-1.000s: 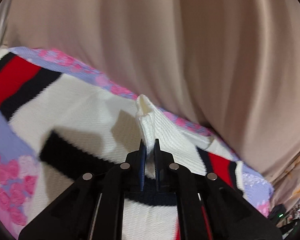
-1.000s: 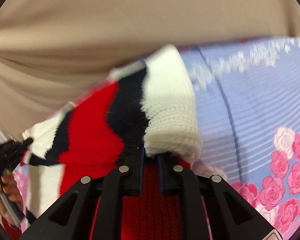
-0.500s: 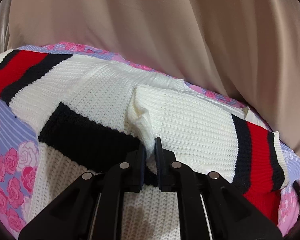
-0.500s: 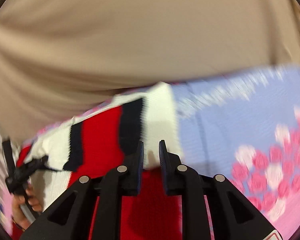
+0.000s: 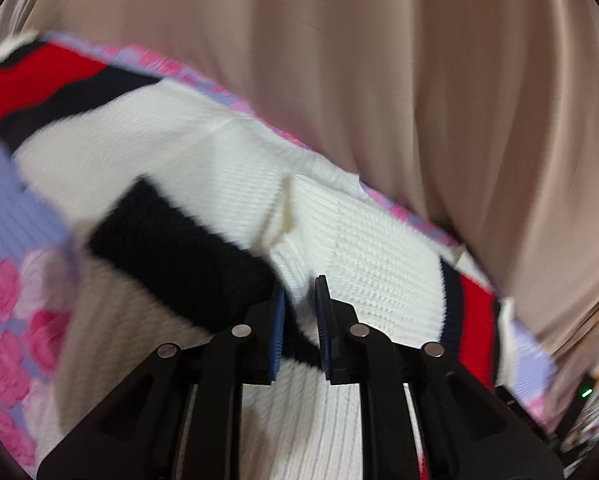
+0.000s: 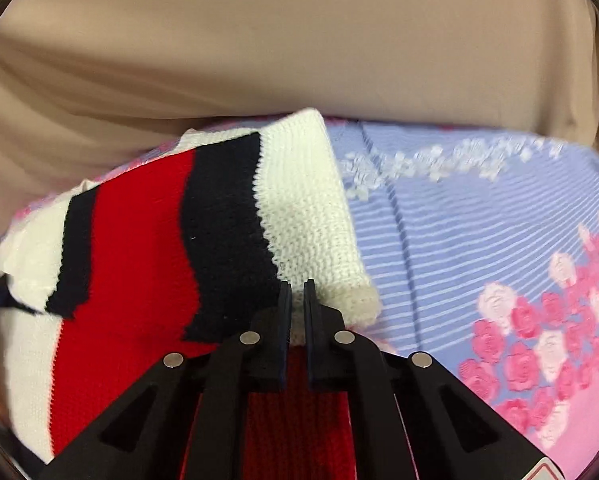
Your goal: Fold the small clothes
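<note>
While the knit sweater (image 5: 203, 184) is lying spread over the floral bedspread (image 6: 479, 216), we are holding our left gripper (image 5: 299, 300) with its jaws slightly parted around a white fold, though we cannot tell whether they are pinching it. Our right gripper (image 6: 296, 296) is clamping its nearly closed jaws on the white cuff of the striped sleeve (image 6: 227, 220), beneath a beige curtain (image 6: 299, 48).

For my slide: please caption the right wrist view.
Right gripper pinches the striped knit sweater above a floral sheet.
</note>
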The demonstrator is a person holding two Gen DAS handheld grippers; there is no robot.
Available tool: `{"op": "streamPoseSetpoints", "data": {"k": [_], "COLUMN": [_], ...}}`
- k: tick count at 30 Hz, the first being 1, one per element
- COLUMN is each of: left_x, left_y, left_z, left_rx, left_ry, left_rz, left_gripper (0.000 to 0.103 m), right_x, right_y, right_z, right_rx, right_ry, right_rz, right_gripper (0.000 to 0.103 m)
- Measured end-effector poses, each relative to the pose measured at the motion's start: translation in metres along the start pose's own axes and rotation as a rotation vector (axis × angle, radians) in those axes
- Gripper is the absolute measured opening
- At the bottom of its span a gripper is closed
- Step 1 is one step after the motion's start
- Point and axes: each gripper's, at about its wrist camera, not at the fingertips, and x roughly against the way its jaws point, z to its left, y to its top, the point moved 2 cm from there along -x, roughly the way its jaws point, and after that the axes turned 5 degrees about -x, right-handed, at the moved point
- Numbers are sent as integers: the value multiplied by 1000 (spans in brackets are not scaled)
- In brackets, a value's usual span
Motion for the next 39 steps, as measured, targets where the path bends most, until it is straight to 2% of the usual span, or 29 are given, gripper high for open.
{"op": "streamPoseSetpoints", "data": {"k": [1,2,3,4,6,7,8,9,11,13,15,18,19,20,21,23,25,27,29,31,32,34,36,37,38,39], "left_x": [13,27,42,61,84,96,104,107,113,115,114,107,105,103,104,115,124,129,125,113,103,72,38,16,-6,-15], "left_y": [5,11,18,32,57,75,91,99,125,137,143,151,158,164,171,185,195,195,183,155,139,91,46,17,-11,-22], "left_z": [12,24,36,54,84,110,137,153,213,263,302,315,311,305,295,258,189,125,44,-37,-67,-128,-158,-167,-170,-168], "left_rx": [59,100,126,138,146,163,194,216,329,458,571,602,570,537,511,404,226,84,-74,-217,-267,-364,-402,-409,-407,-403], "left_ry": [-17,-26,-23,8,105,189,257,284,368,435,447,426,414,389,394,397,375,318,216,100,66,-4,-59,-64,-58,-55], "left_rz": [-6,-26,-49,-84,-129,-151,-165,-169,-173,-171,-160,-146,-150,-146,-146,-202,-236,-254,-252,-219,-196,-111,-17,48,109,131], "left_gripper": [18,22,24,28,41,52,57,59,59,59,58,44,21,10,9,8,8,8,4,4,5,7,15,29,36,36], "right_x": [3,5,4,4,-1,0,0,-2,2,1,1,1,2,2,2,2,2,2,3,4,4,5,5,6,6,6], "right_y": [0,0,-2,-2,-4,-3,-4,-4,-4,-4,-5,-5,-5,-5,-5,-5,-6,-6,-6,-6,-6,-6,-6,-6,-6,-5], "right_z": [4,5,9,5,8,6,6,6,8,8,10,13,13,13,13,12,12,12,12,11,10,9,7,6,5,3], "right_rx": [18,28,42,50,57,57,56,52,48,48,54,65,67,66,65,58,52,49,42,36,31,22,12,5,0,-6], "right_ry": [-8,-10,-3,7,0,0,3,9,15,20,24,22,22,23,25,33,40,43,54,73,79,87,100,110,118,131], "right_rz": [-8,-21,-26,-18,-8,-9,-9,-7,-3,2,8,12,13,12,13,12,12,11,10,9,10,9,9,9,9,8], "right_gripper": [9,17,30,34,35,36,37,37,39,40,44,47,47,47,47,47,48,48,49,53,53,53,54,54,54,55]}}
